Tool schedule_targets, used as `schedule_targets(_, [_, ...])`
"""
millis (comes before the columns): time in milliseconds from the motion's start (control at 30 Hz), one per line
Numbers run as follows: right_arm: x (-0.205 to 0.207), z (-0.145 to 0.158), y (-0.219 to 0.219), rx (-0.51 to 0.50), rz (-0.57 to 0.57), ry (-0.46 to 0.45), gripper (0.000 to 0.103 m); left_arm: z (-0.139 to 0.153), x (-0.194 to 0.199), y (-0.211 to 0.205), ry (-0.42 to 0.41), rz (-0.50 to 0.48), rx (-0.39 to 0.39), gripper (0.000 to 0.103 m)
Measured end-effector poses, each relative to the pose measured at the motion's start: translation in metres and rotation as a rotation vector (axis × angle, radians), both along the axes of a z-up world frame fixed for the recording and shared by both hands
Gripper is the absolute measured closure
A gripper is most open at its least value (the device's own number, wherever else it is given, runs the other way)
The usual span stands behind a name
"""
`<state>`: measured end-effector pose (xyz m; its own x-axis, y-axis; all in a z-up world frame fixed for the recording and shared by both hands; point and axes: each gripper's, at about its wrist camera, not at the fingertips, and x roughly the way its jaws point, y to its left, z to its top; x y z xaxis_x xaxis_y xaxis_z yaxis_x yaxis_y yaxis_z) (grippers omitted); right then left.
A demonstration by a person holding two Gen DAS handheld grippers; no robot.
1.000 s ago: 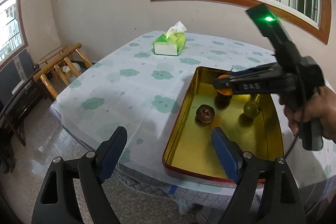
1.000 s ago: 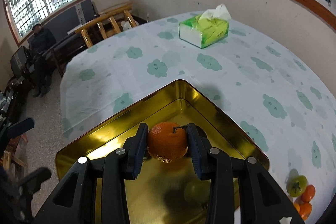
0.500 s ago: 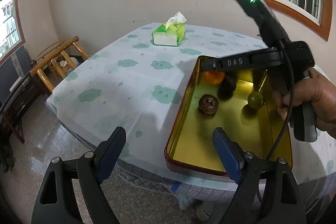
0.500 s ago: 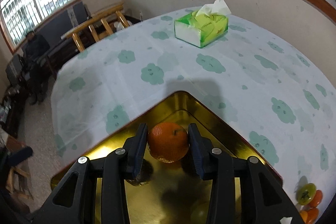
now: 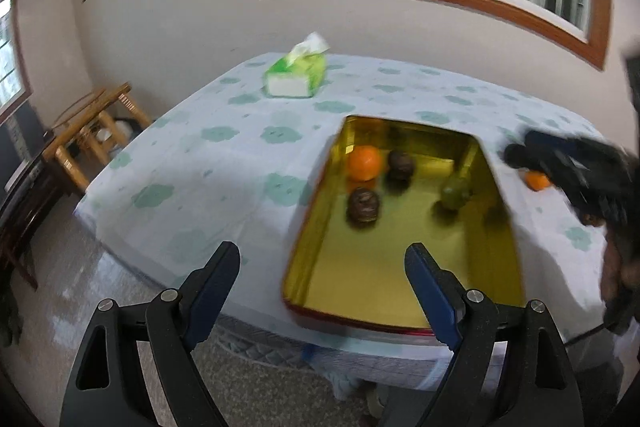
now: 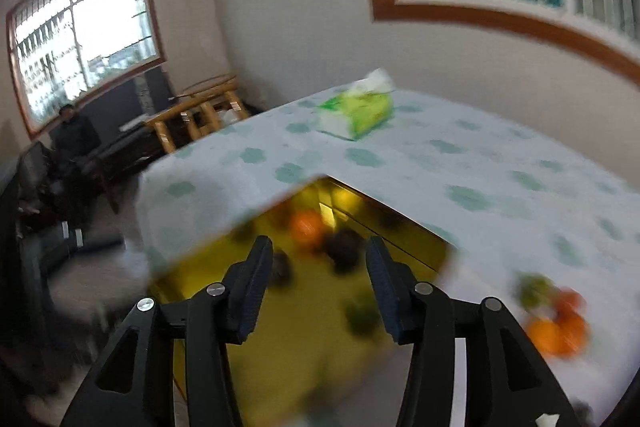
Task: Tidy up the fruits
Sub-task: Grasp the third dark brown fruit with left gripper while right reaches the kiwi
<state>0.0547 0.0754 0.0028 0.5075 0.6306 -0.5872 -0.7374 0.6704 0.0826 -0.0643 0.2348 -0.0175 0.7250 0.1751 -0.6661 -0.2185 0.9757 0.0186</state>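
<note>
Table w/ white, green-flowered cloth (image 5: 224, 163) carries shallow gold metal tray (image 5: 400, 279), just ahead of left gripper (image 5: 320, 291), jaws wide, empty. Tray holds round orange fruit (image 5: 363, 163), two dark brown fruits (image 5: 363, 205), one green fruit (image 5: 454, 193): job looks partly done. Right gripper (image 6: 318, 283), jaws wide, holds nothing; small pile of orange & green fruits (image 6: 554, 319) waits on cloth to its right, outside tray. Green tissue box (image 5: 296, 77) far ahead, clear of path.
</note>
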Motion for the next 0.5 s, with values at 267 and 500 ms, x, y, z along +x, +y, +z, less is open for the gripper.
schedule_targets(267, [-0.013,-0.043,-0.228,-0.127,-0.530,0.023,0.056,0.015,0.019,-0.069,-0.002,-0.243,-0.037,0.018])
schedule_targets(500, [0.007,-0.066,-0.347,-0.080,-0.779,0.131,0.054,0.014,0.064,-0.158,0.029,-0.487,-0.196,0.018])
